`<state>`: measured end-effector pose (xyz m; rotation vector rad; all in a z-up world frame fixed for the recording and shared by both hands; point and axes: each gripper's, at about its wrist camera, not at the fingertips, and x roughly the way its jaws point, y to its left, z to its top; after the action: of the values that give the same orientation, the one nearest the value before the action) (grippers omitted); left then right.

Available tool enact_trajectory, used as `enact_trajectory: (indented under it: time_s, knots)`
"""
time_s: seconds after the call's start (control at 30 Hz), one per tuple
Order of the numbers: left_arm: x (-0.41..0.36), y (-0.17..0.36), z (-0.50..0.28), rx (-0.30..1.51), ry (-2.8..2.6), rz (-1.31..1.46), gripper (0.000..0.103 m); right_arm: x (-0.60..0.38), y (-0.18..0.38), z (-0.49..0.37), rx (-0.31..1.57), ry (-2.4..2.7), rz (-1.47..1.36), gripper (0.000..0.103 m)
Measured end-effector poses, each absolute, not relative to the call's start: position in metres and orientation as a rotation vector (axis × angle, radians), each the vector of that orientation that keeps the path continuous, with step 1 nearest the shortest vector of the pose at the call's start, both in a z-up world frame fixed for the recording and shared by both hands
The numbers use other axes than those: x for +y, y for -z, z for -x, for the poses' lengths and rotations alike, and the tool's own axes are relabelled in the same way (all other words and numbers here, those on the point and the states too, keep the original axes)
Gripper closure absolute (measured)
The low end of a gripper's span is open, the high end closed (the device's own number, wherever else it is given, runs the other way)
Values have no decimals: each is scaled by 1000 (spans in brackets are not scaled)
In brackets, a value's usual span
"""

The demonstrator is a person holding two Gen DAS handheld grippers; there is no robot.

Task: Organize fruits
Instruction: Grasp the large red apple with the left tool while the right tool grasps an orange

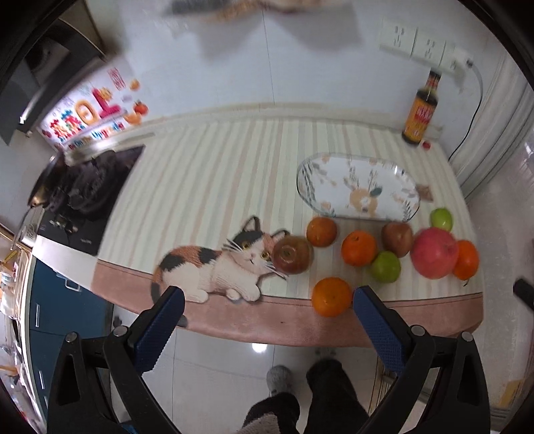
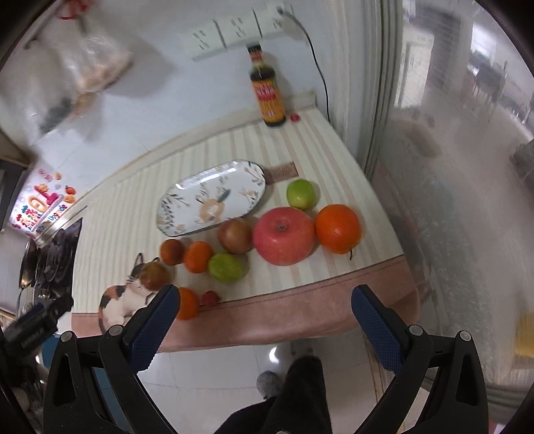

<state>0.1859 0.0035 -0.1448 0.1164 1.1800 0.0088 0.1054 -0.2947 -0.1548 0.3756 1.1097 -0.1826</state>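
Several fruits lie loose on a striped mat in front of an oval patterned plate (image 1: 358, 187) (image 2: 213, 197), which holds no fruit. A big red apple (image 1: 434, 253) (image 2: 283, 235) lies beside an orange (image 1: 466, 259) (image 2: 337, 228). Green fruits (image 1: 386, 266) (image 2: 226, 267), dark red fruits (image 1: 293, 255) (image 2: 235, 235) and smaller oranges (image 1: 331, 296) (image 2: 197, 257) lie around them. My left gripper (image 1: 268, 302) is open and empty, held back over the counter's front edge. My right gripper (image 2: 265, 300) is open and empty, also short of the edge.
A dark sauce bottle (image 1: 421, 110) (image 2: 268, 90) stands at the back by wall sockets (image 2: 233, 30) and a black cable. A gas stove (image 1: 90, 187) sits at the left. A sliding glass door (image 2: 450, 167) bounds the right. The person's legs and the tiled floor are below.
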Motion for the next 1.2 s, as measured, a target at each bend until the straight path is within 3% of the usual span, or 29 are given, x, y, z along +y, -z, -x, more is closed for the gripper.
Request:
enact_trajectory:
  time_s: [0.17,0.37,0.57,0.73,1.0,1.2]
  knots:
    - [-15,200,-205,1340,-50,-122,0,-330,218,-171,1257,121,-376,0]
    - [-93,220,-240,1403,66,-153,1,-389,266,-208,1336,187,-448,0]
    - [-177,235,-277,1452,201,-252,1,-444,327,-216,1412,235,-670,13]
    - [-215,256,-301,1547,258,-236,1,-459,377,-220,1488,230,-813,17]
    - [-266,283,-310,1676,354,-214,1,-477,384,-195,1476,218,-888,21]
    - [-302,315,-304,1700,363,-404,1,-491,384,-168,1477,217,-903,21]
